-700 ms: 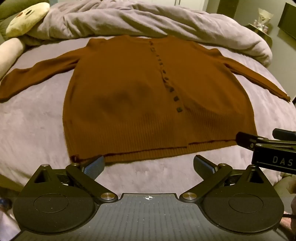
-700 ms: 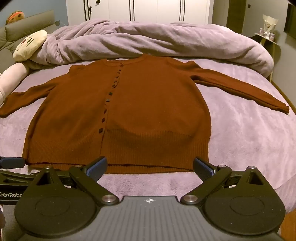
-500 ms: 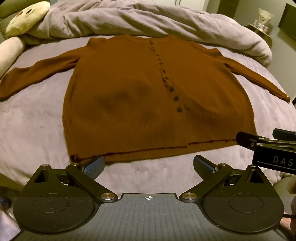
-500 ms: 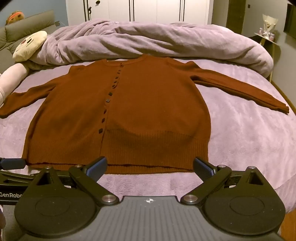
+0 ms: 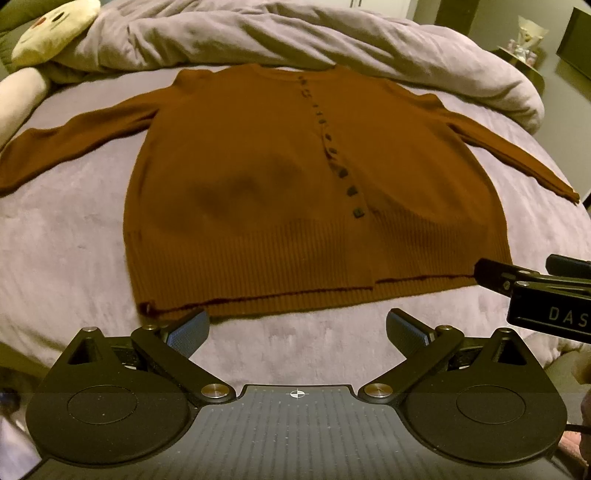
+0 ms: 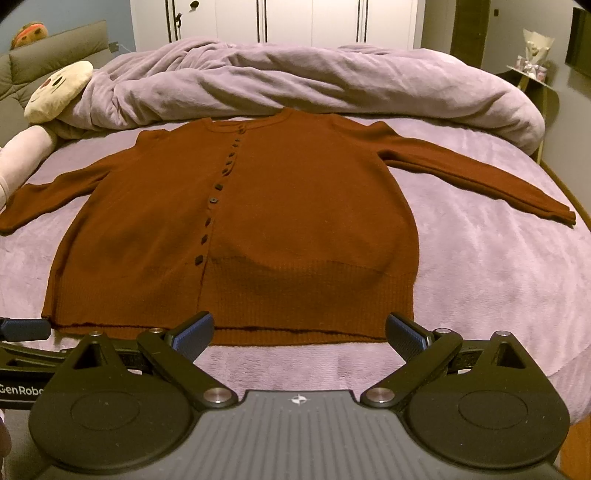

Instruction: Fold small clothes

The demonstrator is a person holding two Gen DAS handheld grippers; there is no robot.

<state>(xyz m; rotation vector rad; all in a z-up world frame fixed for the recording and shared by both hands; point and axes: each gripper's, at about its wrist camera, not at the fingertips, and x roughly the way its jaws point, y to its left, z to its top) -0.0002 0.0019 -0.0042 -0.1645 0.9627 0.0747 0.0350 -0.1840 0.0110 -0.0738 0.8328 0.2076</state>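
A rust-brown buttoned cardigan [image 5: 288,192] lies flat on the bed, front up, both sleeves spread out to the sides, hem nearest me. It also shows in the right wrist view [image 6: 258,229]. My left gripper [image 5: 297,328] is open and empty, just in front of the left half of the hem. My right gripper [image 6: 299,332] is open and empty, just in front of the right half of the hem. The right gripper's side shows at the right edge of the left wrist view [image 5: 532,291].
A bunched lilac duvet [image 6: 295,85] lies across the bed behind the cardigan. A cream plush toy [image 6: 55,92] rests at the back left. The lilac bed sheet [image 6: 498,266] drops off at the right edge. White wardrobe doors [image 6: 295,22] stand behind.
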